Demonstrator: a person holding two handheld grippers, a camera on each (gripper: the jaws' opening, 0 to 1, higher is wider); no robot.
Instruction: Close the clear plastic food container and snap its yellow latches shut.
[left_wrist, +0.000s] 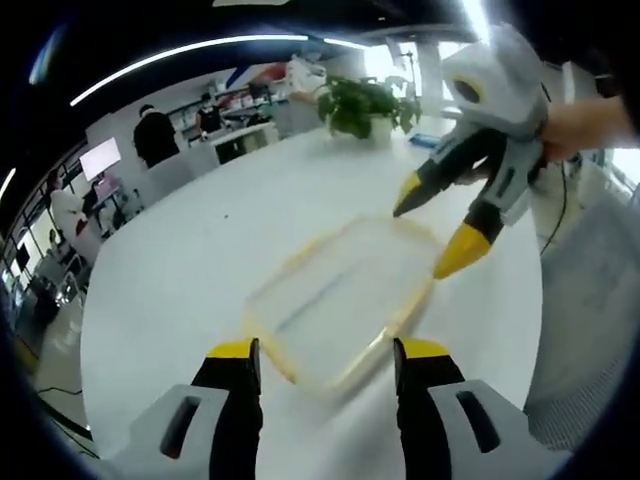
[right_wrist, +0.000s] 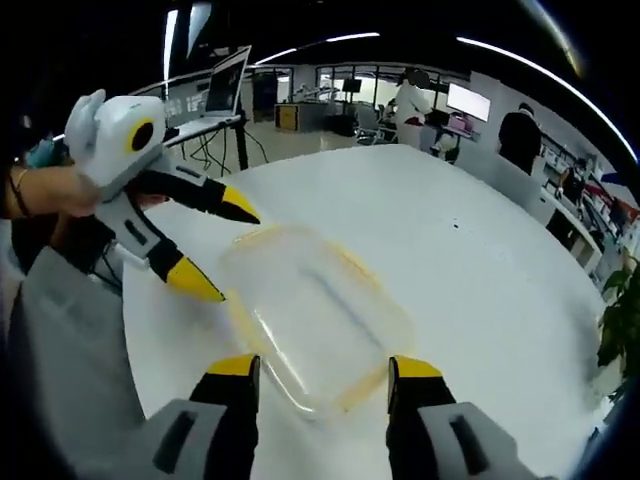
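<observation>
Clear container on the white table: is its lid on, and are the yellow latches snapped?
The container lies flat with its lid on. Latch state cannot be told: its yellow edges are blurred. Both grippers hover open beside it.

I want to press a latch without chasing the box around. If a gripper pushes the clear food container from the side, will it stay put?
Probably not. The container looks empty and thin-walled, so likely light. It lies flat on a smooth white table, so it may slide rather than tip. The open left gripper and right gripper flank it, so one could brace it.
</observation>
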